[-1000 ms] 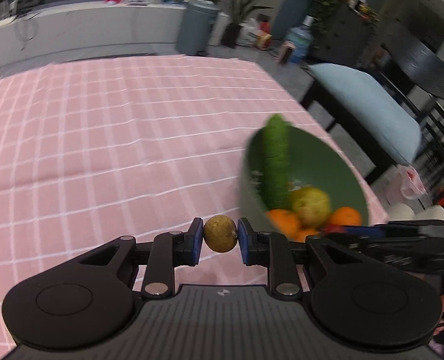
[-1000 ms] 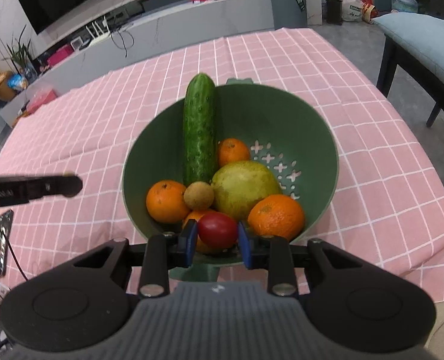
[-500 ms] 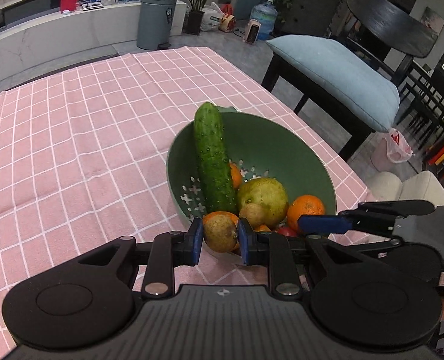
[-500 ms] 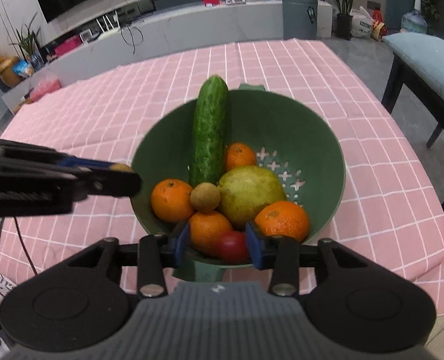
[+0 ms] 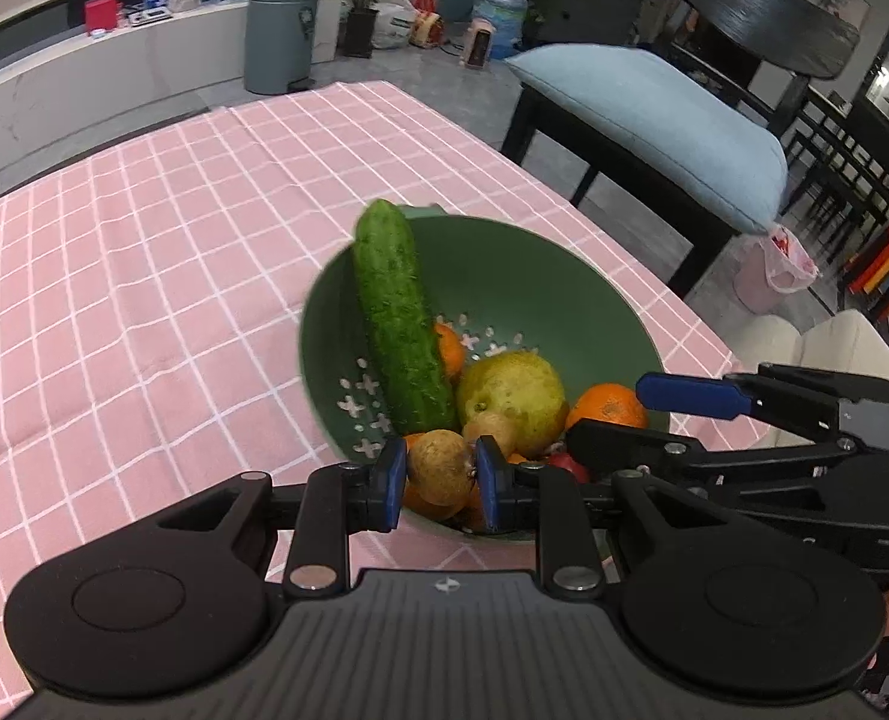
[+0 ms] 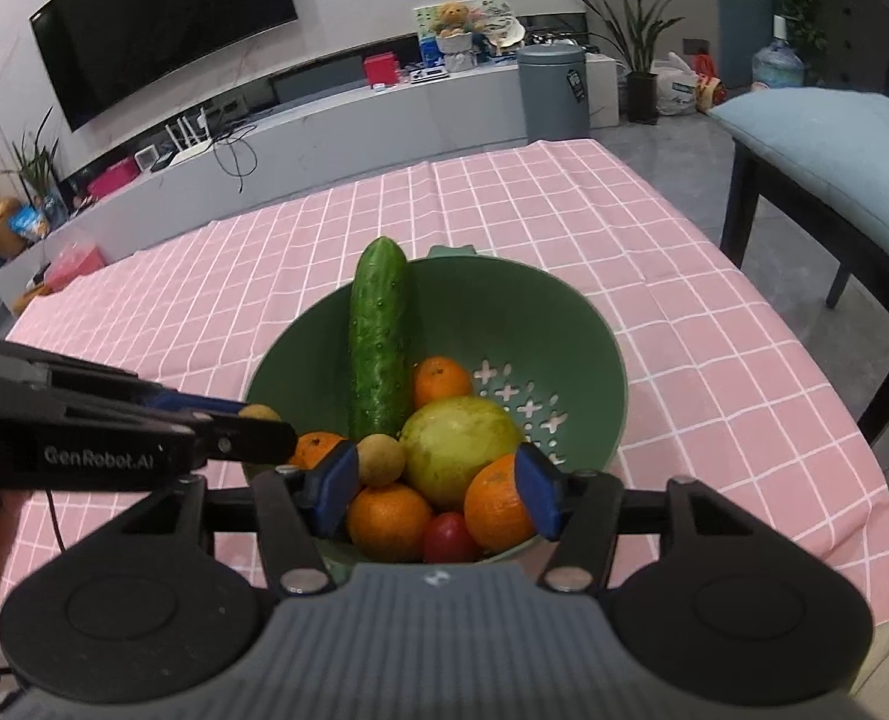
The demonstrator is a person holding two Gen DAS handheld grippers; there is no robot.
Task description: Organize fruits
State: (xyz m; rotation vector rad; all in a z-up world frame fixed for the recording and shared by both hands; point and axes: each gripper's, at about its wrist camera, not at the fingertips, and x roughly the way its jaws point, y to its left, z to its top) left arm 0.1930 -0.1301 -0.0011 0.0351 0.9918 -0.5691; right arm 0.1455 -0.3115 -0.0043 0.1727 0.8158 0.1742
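A green colander bowl [image 5: 504, 234] [image 6: 564, 294] on the pink checked cloth holds a cucumber [image 5: 396, 324] [image 6: 378, 342], a pale green pear [image 5: 513, 390] [image 6: 459, 456], several oranges and a small brown fruit [image 6: 380, 461]. My left gripper [image 5: 441, 474] is shut on another small brown round fruit [image 5: 440, 468] [image 6: 258, 413] above the bowl's near left rim. The jaws of my right gripper [image 6: 438, 492] are opening over the bowl's near edge. A red tomato [image 6: 449, 537] lies loose in the bowl below them, touching neither pad.
The tablecloth [image 5: 144, 300] [image 6: 684, 276] spreads far and left of the bowl. Its right edge [image 6: 834, 420] drops off close to the bowl. A dark bench with a blue cushion [image 5: 654, 120] [image 6: 834, 150] stands beyond that edge. A grey bin [image 5: 279, 36] stands on the floor behind.
The left gripper brought the brown fruit to the right, from over the cloth to the bowl's rim. The right gripper's jaws spread and let go of the red tomato, which now rests in the bowl.
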